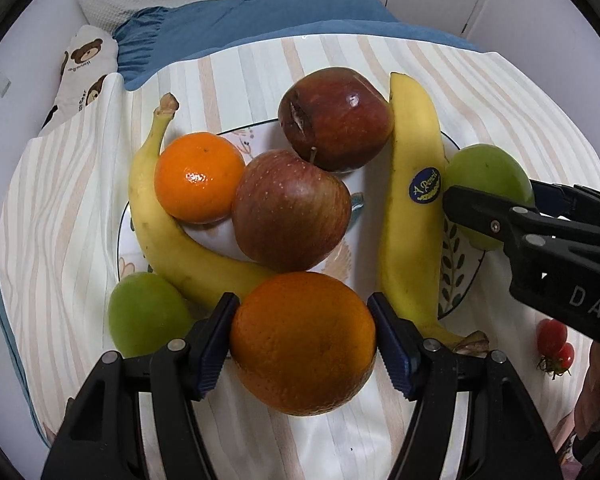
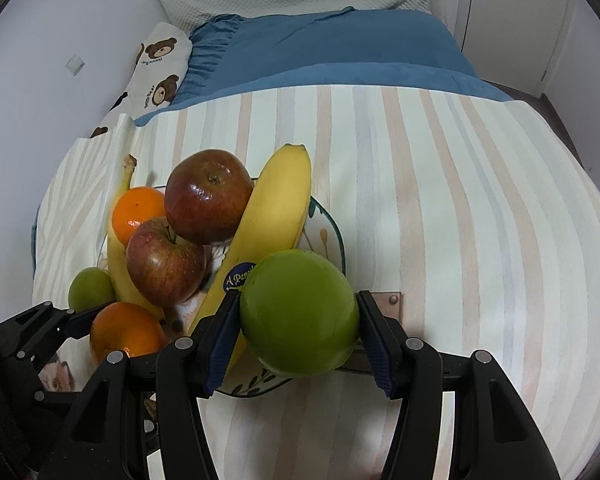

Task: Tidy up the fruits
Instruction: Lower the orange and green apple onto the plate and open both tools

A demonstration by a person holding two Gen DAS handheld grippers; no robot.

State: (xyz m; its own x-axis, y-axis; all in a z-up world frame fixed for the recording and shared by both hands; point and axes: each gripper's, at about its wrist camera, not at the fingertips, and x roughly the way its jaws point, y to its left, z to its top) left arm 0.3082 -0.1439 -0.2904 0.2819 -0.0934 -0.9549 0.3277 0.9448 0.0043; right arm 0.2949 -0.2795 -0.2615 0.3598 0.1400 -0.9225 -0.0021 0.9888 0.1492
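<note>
We see a striped cloth (image 2: 440, 208) spread over a bed with blue bedding (image 2: 332, 52), white walls around it. On it a plate (image 1: 456, 268) holds apples, bananas and a mandarin. Our left hand-held gripper (image 1: 302, 338) clamps an orange (image 1: 304, 344) at the plate's near edge; the right hand-held gripper (image 2: 298, 330) clamps a green fruit (image 2: 300, 312) over its rim.

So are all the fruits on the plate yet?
Nearly. Two apples, two bananas and a tangerine already sit on the patterned plate. The left gripper holds a big orange, the right gripper a green fruit. Another green fruit and small red tomatoes remain outside.
</note>
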